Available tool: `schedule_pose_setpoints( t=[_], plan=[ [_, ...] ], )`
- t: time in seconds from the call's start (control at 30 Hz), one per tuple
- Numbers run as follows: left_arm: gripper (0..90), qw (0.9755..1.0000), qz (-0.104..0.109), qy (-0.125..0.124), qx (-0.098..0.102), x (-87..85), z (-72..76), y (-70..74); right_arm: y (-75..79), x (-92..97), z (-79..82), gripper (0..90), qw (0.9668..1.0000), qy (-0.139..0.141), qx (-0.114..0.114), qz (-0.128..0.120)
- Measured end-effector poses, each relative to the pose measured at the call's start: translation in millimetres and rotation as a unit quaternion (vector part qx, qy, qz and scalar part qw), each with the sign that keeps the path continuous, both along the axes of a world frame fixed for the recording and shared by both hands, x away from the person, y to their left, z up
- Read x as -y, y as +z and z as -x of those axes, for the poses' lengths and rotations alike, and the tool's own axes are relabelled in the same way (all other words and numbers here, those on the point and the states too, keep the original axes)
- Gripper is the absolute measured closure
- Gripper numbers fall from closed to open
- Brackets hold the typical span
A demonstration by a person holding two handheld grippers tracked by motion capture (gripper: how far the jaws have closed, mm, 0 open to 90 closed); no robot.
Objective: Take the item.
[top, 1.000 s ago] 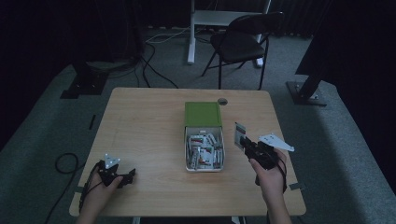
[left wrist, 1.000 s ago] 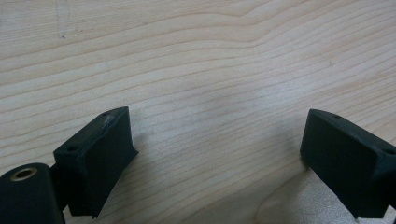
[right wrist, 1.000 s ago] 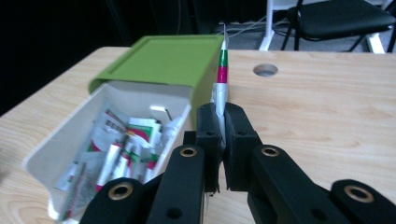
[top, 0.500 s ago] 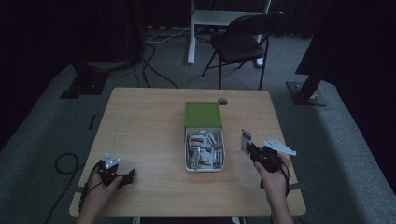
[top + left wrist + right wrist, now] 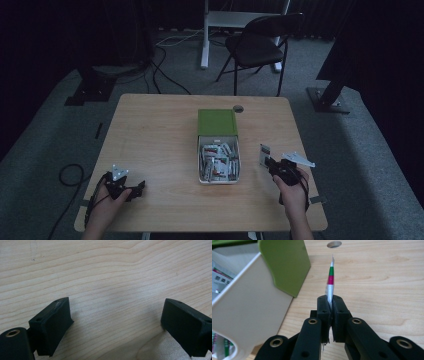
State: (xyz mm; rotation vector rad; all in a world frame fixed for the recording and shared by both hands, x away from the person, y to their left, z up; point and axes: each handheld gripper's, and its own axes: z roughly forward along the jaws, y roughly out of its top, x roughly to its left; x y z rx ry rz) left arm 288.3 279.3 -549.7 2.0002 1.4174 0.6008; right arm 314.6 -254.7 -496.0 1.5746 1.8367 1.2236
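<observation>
Fingers of right gripper (image 5: 329, 305) pinch one sachet (image 5: 330, 282) beside one box (image 5: 218, 150).

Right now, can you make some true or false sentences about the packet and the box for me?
1. The right hand-held gripper pinches a packet. True.
2. The left hand-held gripper holds a packet too. False: its jaws stand open over bare table.
3. The box has packets in it. True.
4. The box lid is red. False: it is green.
5. The held packet is inside the box. False: it is beside the box, to its right in the high view.
</observation>
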Motion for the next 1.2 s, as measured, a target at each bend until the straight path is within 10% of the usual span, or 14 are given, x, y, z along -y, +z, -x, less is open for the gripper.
schedule_pose_setpoints(
  t=[1.2],
  plan=[
    [10.1,1.0000,0.000,0.000,0.000,0.0,0.0,0.0,-40.2,30.8,-8.9,85.4,0.9955,-0.068,-0.060,-0.030]
  ],
)
